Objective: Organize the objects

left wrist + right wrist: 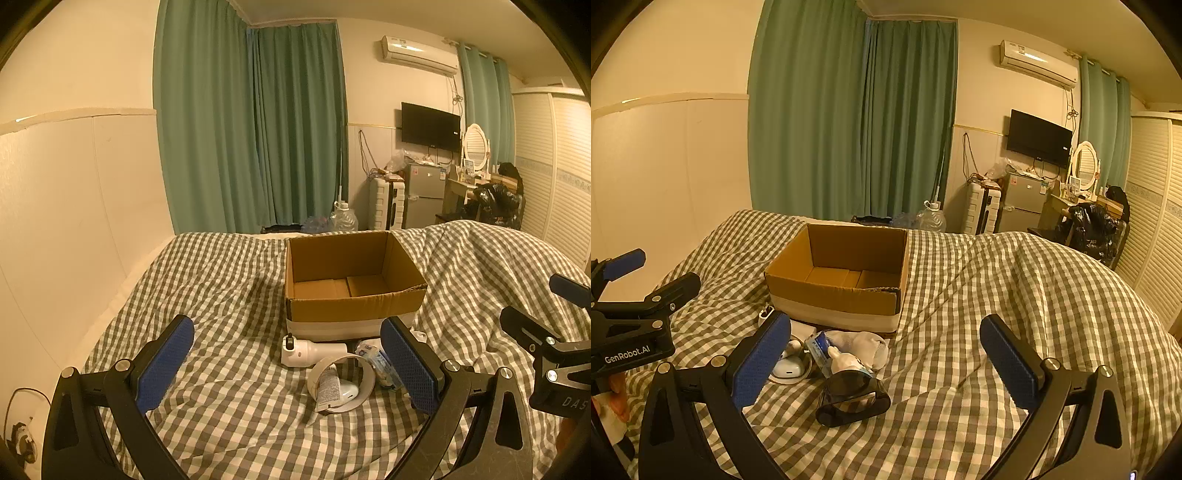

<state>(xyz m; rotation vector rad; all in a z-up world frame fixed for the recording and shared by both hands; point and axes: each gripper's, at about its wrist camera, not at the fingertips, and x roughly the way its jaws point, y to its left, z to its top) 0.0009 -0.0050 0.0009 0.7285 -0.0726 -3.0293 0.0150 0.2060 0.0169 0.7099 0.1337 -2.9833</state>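
Green-and-white checked bedcover (229, 295) fills the left wrist view. On it, an open cardboard box (351, 284), upright, nothing visible inside. Just in front of the box: a white handheld device (306, 352) lying on its side, close against the box's near wall. Nearer the camera, a roll of tape (341, 382) standing on edge, with a small tube (328, 386) and a pale blue-white case (349, 393) inside its ring. A clear packet (376, 360) lies to the right of the roll, partly behind one finger. Left gripper (288, 369): jaws spread wide, holding nothing, hovering above the pile. Right gripper's arm shows at the right edge.

Right wrist view: same box (842, 280) ahead left. Pile sits before its near wall: packet (818, 349), white bundled cloth (868, 349), case (788, 369) in the tape roll. Black sunglasses (853, 398) lie nearest the camera. Right gripper (886, 360): jaws wide apart, empty. Left gripper (646, 284) visible at left edge.
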